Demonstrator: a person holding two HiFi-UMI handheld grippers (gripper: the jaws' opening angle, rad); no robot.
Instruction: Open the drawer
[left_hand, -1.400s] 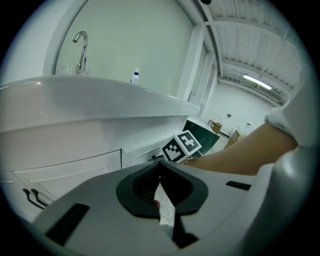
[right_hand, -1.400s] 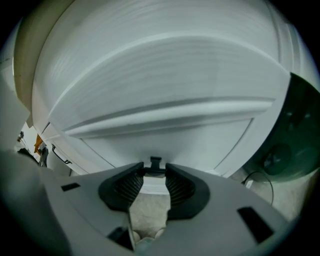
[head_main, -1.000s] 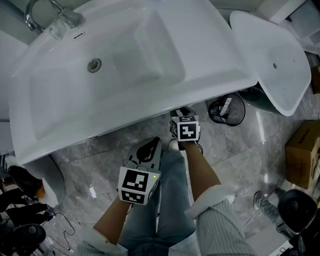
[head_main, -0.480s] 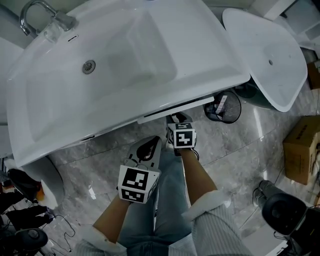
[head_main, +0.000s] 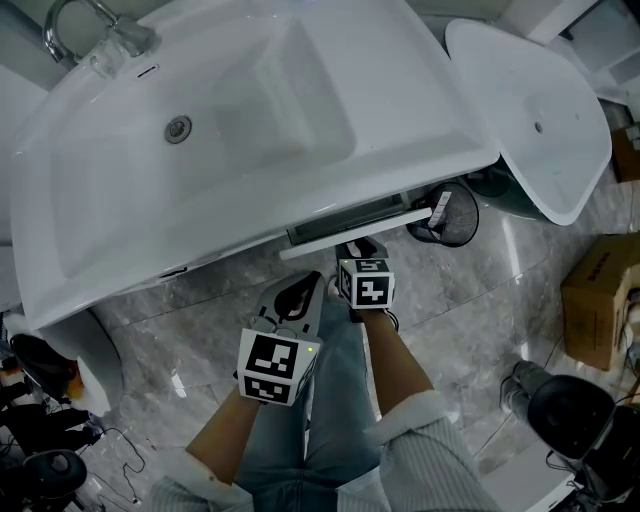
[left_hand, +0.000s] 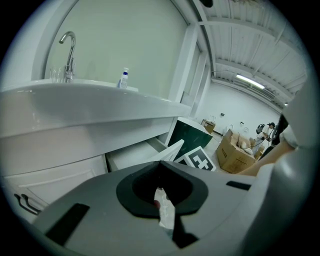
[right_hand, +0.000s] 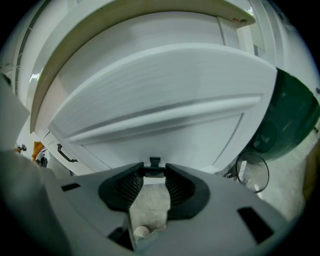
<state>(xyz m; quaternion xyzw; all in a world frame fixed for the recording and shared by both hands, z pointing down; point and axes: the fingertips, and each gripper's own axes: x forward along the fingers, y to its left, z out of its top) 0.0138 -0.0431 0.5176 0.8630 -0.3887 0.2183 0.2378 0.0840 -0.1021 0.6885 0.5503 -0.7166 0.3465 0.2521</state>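
The white drawer (head_main: 345, 236) stands partly pulled out from under the big white basin (head_main: 230, 120), and a dark slot of its inside shows. My right gripper (head_main: 358, 248) is at the drawer's front edge. In the right gripper view the curved drawer front (right_hand: 165, 90) fills the frame, and the right gripper (right_hand: 154, 168) is shut on its small dark handle (right_hand: 154, 161). My left gripper (head_main: 298, 292) hangs lower over the person's leg, apart from the cabinet, jaws together and empty. From the left gripper (left_hand: 160, 166) the open drawer (left_hand: 135, 156) shows from the side.
A wire waste basket (head_main: 452, 216) stands right of the drawer on the marble floor. A second white basin (head_main: 540, 110) leans at the right, with a cardboard box (head_main: 600, 300) beyond. A black door handle (right_hand: 65, 152) marks the cabinet left of the drawer. Dark gear lies at bottom left.
The drawer has slid out from under the basin as my right gripper drew back toward the person. The left gripper stayed where it was.
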